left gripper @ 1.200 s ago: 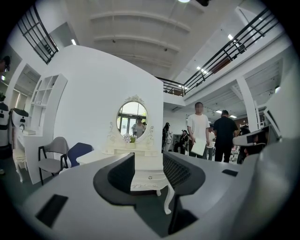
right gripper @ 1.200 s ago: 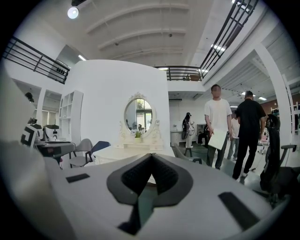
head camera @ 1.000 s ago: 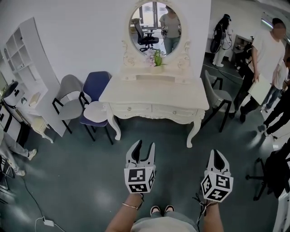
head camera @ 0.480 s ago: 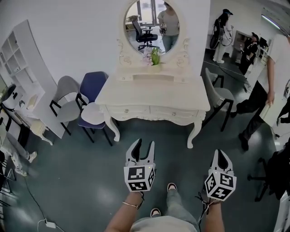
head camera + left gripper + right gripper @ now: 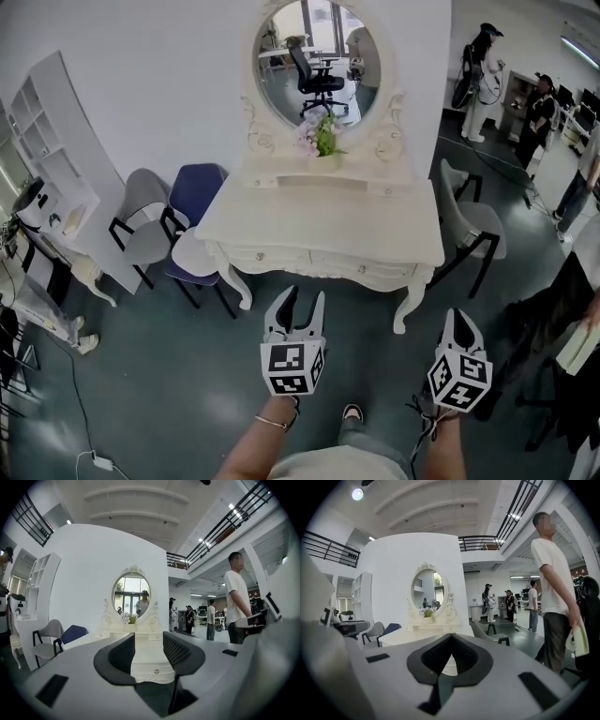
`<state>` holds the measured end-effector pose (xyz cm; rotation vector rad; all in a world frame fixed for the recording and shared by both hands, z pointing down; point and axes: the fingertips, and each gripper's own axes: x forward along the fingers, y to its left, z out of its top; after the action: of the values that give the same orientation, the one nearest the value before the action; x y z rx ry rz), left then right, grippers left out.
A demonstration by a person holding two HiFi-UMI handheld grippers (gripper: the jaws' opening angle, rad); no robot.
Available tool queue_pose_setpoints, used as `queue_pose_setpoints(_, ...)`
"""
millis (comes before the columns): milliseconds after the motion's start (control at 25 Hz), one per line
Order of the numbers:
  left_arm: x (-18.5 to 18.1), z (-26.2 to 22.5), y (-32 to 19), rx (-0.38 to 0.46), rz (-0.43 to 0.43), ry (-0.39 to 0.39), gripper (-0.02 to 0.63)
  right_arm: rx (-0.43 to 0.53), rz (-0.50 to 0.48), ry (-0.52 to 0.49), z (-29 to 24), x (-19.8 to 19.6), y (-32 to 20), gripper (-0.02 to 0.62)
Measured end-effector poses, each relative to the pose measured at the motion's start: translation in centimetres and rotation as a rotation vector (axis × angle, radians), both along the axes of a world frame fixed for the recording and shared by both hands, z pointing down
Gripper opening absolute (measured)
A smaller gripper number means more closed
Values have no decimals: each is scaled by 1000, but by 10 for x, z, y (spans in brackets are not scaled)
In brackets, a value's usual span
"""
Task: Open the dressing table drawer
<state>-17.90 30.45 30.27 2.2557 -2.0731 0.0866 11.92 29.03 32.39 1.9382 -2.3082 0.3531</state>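
Observation:
The cream dressing table (image 5: 323, 220) stands against the white wall, under its oval mirror (image 5: 319, 61). Two drawers run along its front, the left drawer (image 5: 272, 256) and the right drawer (image 5: 363, 268), both closed, each with a small knob. My left gripper (image 5: 302, 302) hangs open in front of the table, a short way off, and touches nothing. In the left gripper view the table front (image 5: 152, 666) shows between the spread jaws of the left gripper (image 5: 147, 651). My right gripper (image 5: 457, 321) is shut and empty, lower right of the table; its tips meet in the right gripper view (image 5: 451, 637).
A grey chair (image 5: 141, 214), a blue chair (image 5: 195, 192) and a white stool (image 5: 192, 251) crowd the table's left leg. Another grey chair (image 5: 476, 227) stands at its right. A white shelf unit (image 5: 52, 169) lines the left wall. People (image 5: 539, 117) stand at the right.
The view has moved closer to the table, both grippers carried along and unchanged. The person in white at the right has walked off toward the right edge.

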Motion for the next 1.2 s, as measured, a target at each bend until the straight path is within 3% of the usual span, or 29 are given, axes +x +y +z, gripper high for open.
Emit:
queue_pose_setpoints(480, 20, 6, -108, -17, -51, -4, 187, -20, -44, -5, 6, 25, -125, 8)
queue_pose_setpoints(960, 27, 20, -160, -60, -57, -20, 187, -66, -36, -26, 24, 39, -182, 8)
queue_pose_setpoints(1200, 26, 29, -211, -67, -25, -16, 187, -89, -13, -26, 40, 36, -216, 8)
